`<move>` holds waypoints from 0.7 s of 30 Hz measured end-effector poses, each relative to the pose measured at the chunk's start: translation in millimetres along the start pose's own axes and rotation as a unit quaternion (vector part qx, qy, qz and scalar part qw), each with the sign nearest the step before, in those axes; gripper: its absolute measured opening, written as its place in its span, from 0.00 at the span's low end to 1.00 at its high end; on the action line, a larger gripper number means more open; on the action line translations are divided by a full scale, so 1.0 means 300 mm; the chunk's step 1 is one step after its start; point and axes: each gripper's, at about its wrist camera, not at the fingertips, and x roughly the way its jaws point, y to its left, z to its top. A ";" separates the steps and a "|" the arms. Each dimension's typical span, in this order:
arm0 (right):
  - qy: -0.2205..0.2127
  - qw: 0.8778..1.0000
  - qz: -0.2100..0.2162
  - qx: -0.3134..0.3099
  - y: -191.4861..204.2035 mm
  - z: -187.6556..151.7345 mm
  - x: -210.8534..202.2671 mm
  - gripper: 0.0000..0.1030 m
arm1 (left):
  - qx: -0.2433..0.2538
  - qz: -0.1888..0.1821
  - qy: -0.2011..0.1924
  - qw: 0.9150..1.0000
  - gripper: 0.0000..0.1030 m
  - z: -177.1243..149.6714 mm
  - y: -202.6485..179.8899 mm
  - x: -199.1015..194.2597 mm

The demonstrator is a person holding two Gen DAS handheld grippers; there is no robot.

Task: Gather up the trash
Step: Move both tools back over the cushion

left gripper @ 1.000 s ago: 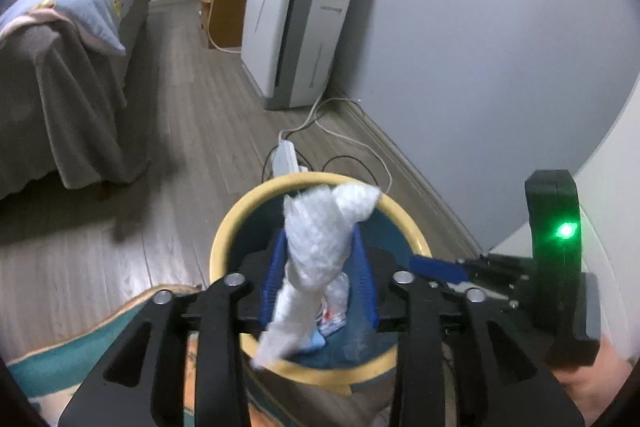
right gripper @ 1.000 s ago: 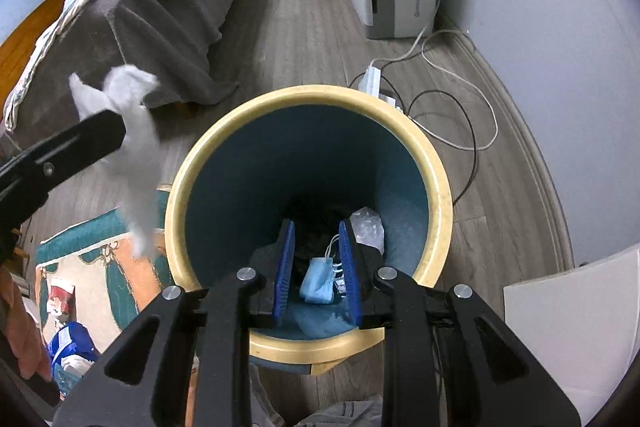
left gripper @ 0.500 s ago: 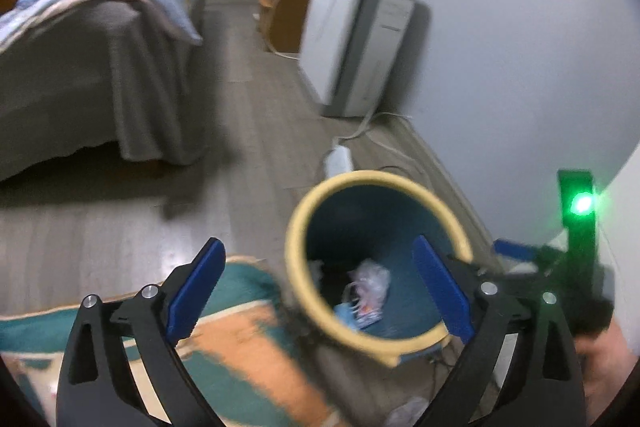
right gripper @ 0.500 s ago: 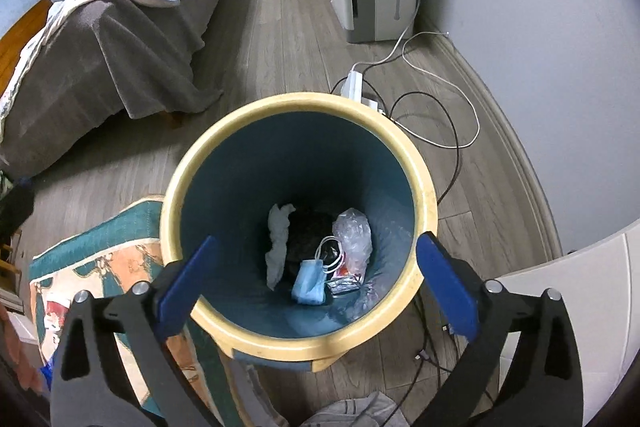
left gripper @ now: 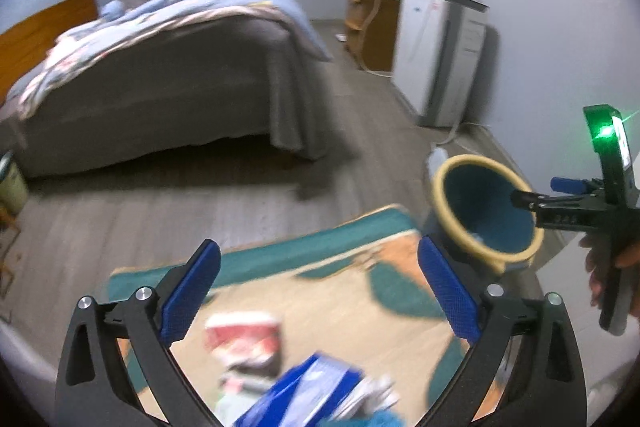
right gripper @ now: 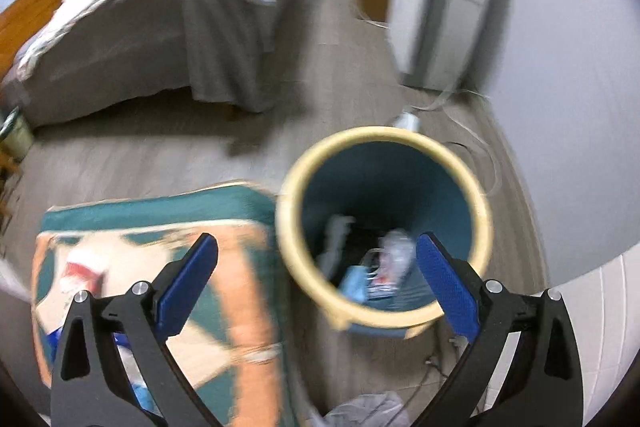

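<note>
A teal bin with a yellow rim (right gripper: 484, 215) stands on the floor beside a rug; it also shows in the left wrist view (left gripper: 440, 183). Inside lie a white tissue (right gripper: 334, 239), a blue face mask (right gripper: 354, 285) and a clear wrapper (right gripper: 394, 259). My right gripper (right gripper: 316, 263) is open and empty above the bin's left rim. My left gripper (left gripper: 318, 275) is open and empty over the rug (left gripper: 320, 291), where a red and white wrapper (left gripper: 244, 337) and a blue package (left gripper: 312, 391) lie, blurred. The right gripper appears at the right of the left wrist view (left gripper: 560, 199).
A bed (left gripper: 160, 67) with a grey skirt fills the left. A white air purifier (left gripper: 440, 55) and a wooden cabinet (left gripper: 368, 27) stand along the wall. A power strip with cables (right gripper: 408, 121) lies behind the bin. Grey cloth (right gripper: 368, 407) lies by the bin's base.
My left gripper let the white tissue go into the bin, opened and swung left over the rug. My right gripper opened wide and drew back and left from the bin.
</note>
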 end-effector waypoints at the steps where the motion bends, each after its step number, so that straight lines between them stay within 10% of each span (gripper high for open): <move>1: -0.008 1.000 0.017 -0.005 0.045 -0.010 -0.022 0.95 | -0.006 0.005 0.000 1.000 0.95 -0.012 0.024 -0.016; 21: 0.124 0.984 0.113 -0.064 0.522 -0.347 0.099 0.94 | -0.046 0.075 0.081 0.993 0.95 -0.307 0.367 0.015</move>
